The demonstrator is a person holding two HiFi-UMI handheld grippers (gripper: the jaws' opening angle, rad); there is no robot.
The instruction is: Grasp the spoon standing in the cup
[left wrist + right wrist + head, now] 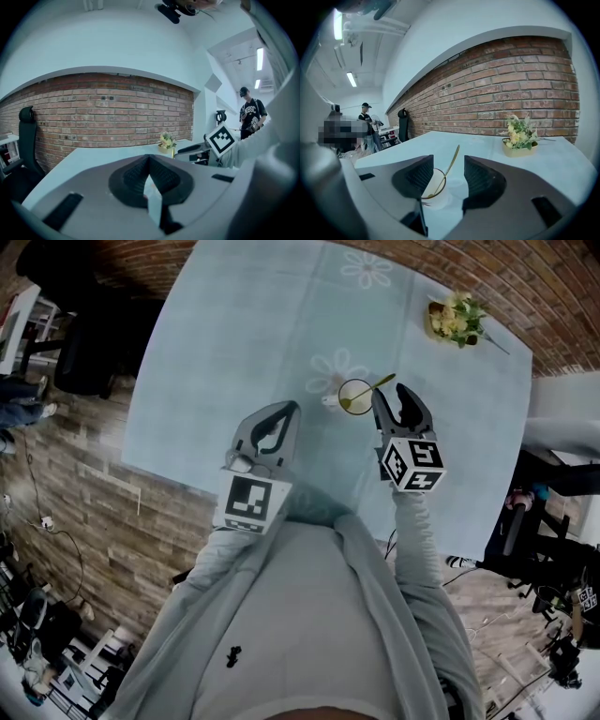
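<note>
No word or number reads clearly. The person (251, 115) at the right of the left gripper view wears a dark shirt (251, 114) with white lettering, too small to make out. The left gripper (289, 409) and the right gripper (392, 392) carry only black-and-white square markers (251, 502), no letters.

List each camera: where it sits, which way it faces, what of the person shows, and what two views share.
Head view: on the person's head, looking steeply down at the table; shows both sleeves, left gripper, right gripper.
Left gripper view: on the left gripper, facing the brick wall over its shut jaws; shows the right gripper's marker cube.
Right gripper view: on the right gripper, facing cup and spoon seen between its open jaws.
Shared: both gripper views show the flower pot.
</note>
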